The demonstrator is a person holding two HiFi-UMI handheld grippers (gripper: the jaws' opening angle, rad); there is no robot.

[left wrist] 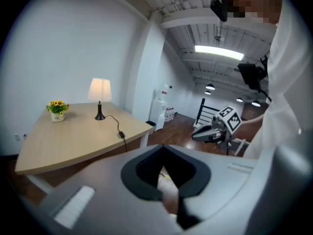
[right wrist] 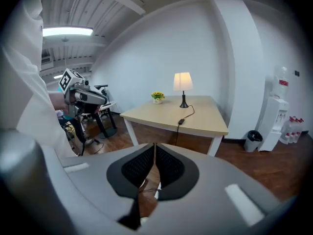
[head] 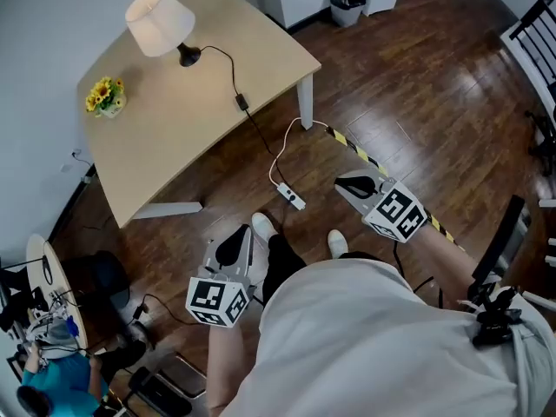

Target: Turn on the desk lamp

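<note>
The desk lamp [head: 161, 23], with a cream shade and black base, stands at the far corner of the light wooden table [head: 174, 137]. Its black cord runs over the tabletop to an inline switch [head: 242, 102], then down to a white power strip [head: 291, 196] on the floor. My left gripper [head: 233, 247] and right gripper [head: 360, 185] are both shut and empty, held low in front of the person's body, well short of the table. The left gripper view shows the lamp [left wrist: 100, 89] and switch [left wrist: 120, 133] far ahead. In the right gripper view the lamp [right wrist: 183, 82] is also distant.
A small pot of yellow flowers [head: 106, 96] sits at the table's left edge. Yellow-black tape [head: 356, 152] crosses the dark wooden floor. A bin [head: 347, 5] stands by the far wall, and chairs and equipment [head: 52, 320] crowd the lower left.
</note>
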